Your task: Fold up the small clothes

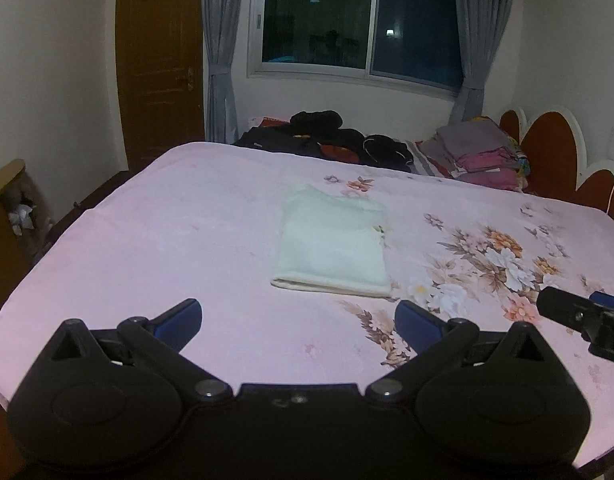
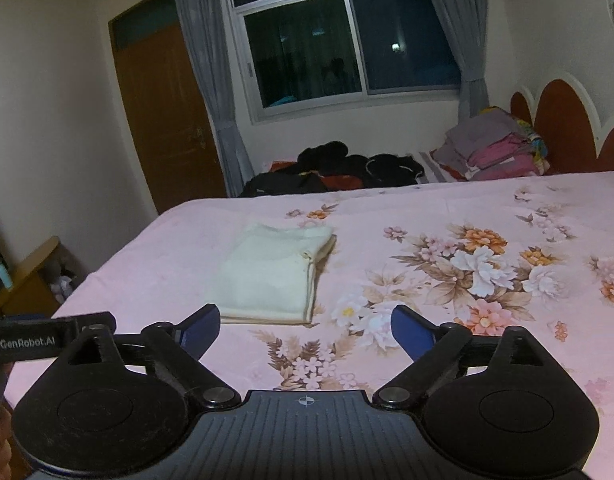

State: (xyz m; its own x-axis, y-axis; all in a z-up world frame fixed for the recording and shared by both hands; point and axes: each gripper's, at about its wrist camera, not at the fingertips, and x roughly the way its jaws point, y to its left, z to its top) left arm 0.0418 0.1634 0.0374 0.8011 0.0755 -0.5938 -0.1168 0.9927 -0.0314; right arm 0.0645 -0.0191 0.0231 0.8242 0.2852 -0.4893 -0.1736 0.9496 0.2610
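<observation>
I see both hand-held grippers, left [image 1: 298, 322] and right [image 2: 305, 330], spread wide, empty; folded white cloth [image 1: 333, 249] lies just ahead on bed [image 1: 167, 240].

Black left tongs [image 1: 299, 322] and right tongs [image 2: 305, 330], blue-padded fingertips [image 2: 411, 330].

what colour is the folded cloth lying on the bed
The folded cloth is pale cream, almost white, seen best from the right wrist view.
</observation>
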